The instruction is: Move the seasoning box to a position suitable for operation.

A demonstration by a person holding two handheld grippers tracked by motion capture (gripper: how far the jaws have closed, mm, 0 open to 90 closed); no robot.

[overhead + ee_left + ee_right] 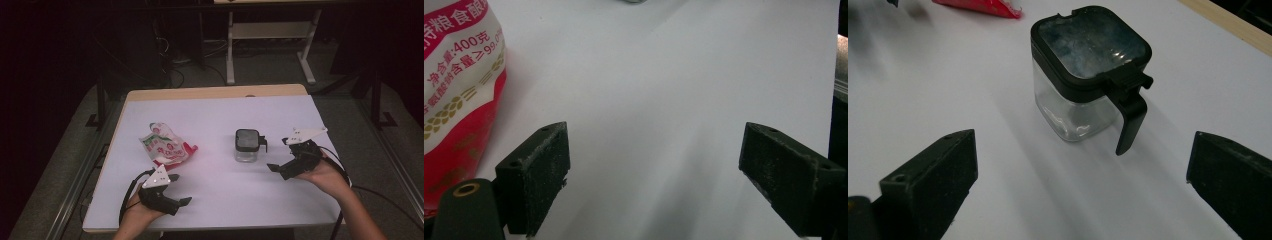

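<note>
High view: white table [215, 200] w/ a wooden strip along its far edge. Clear square jar [247, 145] w/ black lid and a black handle on its right side stands upright, roughly mid-table, a bit right of centre. Crumpled red-and-white bag [166, 145] lies to the left, well apart from the jar. Left gripper [181, 201] sits near the front edge, just in front of the bag, not touching it; jaws point right, nothing held. Right gripper [276, 169] is near the jar's right side, jaws aimed left toward it, a gap btwn them and the glass. A hand backs each gripper, forearms coming in from the bottom; cables trail off both.

Left gripper view: both black jaws stand wide apart, bare table btwn them, nothing gripped. Bag fills the left edge, red print on white w/ a red lower part, just beside the left jaw; can't tell if it touches.

Right gripper view: jaws spread wide, empty. Jar stands ahead of and btwn them, apart from both, lid closed, handle hanging down toward the right jaw side. Glass looks empty. A red corner of the bag shows at the top, beyond the jar.
</note>
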